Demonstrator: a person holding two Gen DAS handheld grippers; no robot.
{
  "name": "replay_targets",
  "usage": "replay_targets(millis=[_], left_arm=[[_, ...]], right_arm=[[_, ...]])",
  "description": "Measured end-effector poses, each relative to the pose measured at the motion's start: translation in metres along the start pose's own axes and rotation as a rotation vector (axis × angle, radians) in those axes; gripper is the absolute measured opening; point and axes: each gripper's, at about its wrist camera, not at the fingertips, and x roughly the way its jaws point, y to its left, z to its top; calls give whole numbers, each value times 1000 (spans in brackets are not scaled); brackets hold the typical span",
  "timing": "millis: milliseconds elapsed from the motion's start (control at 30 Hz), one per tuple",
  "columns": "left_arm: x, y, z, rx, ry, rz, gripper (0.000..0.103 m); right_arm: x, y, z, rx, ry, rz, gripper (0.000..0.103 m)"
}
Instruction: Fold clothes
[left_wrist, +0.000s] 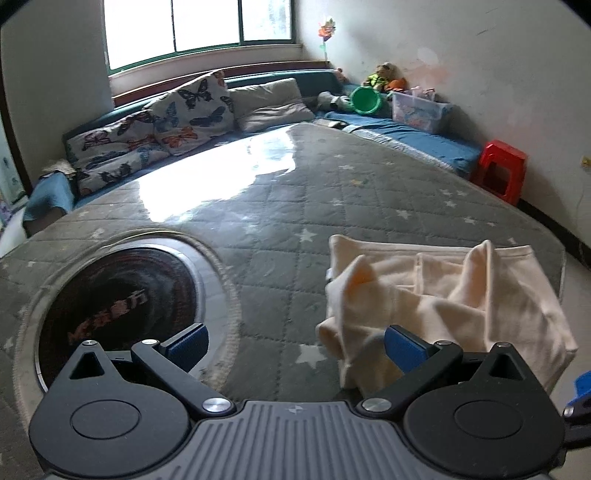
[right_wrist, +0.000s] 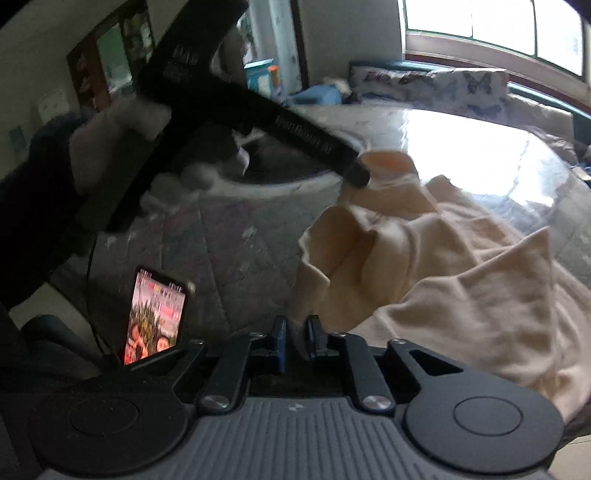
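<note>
Left wrist view, bottom of frame: left gripper (left_wrist: 295, 345) w/ jaws spread wide, blue pads (left_wrist: 186, 345) far apart, nothing between them. Right-hand pad overlaps the near edge of the cream garment (left_wrist: 443, 295) in the picture; can't tell if it touches. Garment sits crumpled at lower right, on the grey star-quilted cover (left_wrist: 277, 206), w/ two corners sticking up. Lower left: round dark hotplate (left_wrist: 122, 299) set in a cut-out of the cover. Far right bottom edge: a bit of blue, prob. the other gripper, mostly cut off.

Farther back: butterfly cushions (left_wrist: 155, 129) at upper left, plain pillow (left_wrist: 269, 105) at centre top, green basin (left_wrist: 365, 99) and clear storage box (left_wrist: 417, 110) at upper right, red stool (left_wrist: 502, 170) at right edge, window (left_wrist: 199, 26) across the top.

Right wrist view, bottom centre: right gripper (right_wrist: 297, 341) w/ jaws nearly together, only a narrow gap; a thin edge of the garment (right_wrist: 461, 280) seems to run into that gap, but blurred, so can't tell if it's pinched. Garment fills the right half. Lower left: phone (right_wrist: 157, 317), screen lit, leaning upright. Upper left to centre: black handle of the left gripper crosses the frame, a hand (right_wrist: 107, 136) on it.
</note>
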Motion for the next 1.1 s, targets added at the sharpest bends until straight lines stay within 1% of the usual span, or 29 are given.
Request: replay_targets(millis=[67,133,167,233,300,367,400,500,533,567,633,667,700,733,800,833,867,900,967,1033,1067,1100], left_arm=[[4,-2,3,-3,-4,-24,103],[7,-3,7,-8,-7,-48,103],[10,-3,8,-16,-6,-62,103],[15,-2,11,-28,0,-86,102],[19,-4,13,-24,7,-99,101],[22,-6,13,-13,11,-99,98],[23,-6,13,-10,12,-96,96],[26,-5,11,-6,20,-94,91],[28,-5,11,-7,24,-94,88],[28,-4,10,-7,28,-95,83],[28,-4,10,-4,28,-106,77],[29,-4,10,-2,28,-112,69],[29,-4,10,0,30,-120,59],[30,-3,10,2,32,-127,54],[31,-3,9,5,37,-143,32],[31,-2,9,6,38,-147,28],[30,-2,9,9,36,-149,21],[29,-2,9,11,32,-149,18],[26,-1,9,14,23,-146,17],[24,0,9,19,21,-143,17],[24,1,8,22,21,-142,18],[24,1,8,24,22,-140,24]], right_arm=[[-11,-2,-1,10,-30,-4,17],[-22,-4,-1,18,-58,-27,28],[-26,-6,-1,23,-72,-46,29],[-34,-10,0,37,-95,-84,36],[-37,-19,-1,66,-105,-121,38],[-37,-24,-2,78,-101,-149,40],[-34,-25,-4,78,-91,-161,44],[-26,-22,-7,56,-63,-186,45],[-22,-22,-9,51,-53,-191,45],[-19,-22,-10,50,-43,-195,45],[-11,-22,-12,46,-15,-209,40],[-8,-22,-15,45,-3,-217,37],[-6,-23,-17,45,8,-222,25],[-5,-24,-18,46,13,-226,14],[-8,-25,-19,51,-8,-235,6],[-11,-26,-18,52,-28,-248,4],[-14,-27,-17,54,-47,-267,4],[-18,-29,-16,60,-64,-288,4],[-23,-33,-13,78,-94,-326,4],[-27,-43,-12,115,-104,-351,4],[-29,-48,-12,135,-106,-363,6],[-31,-53,-13,157,-107,-374,11]])
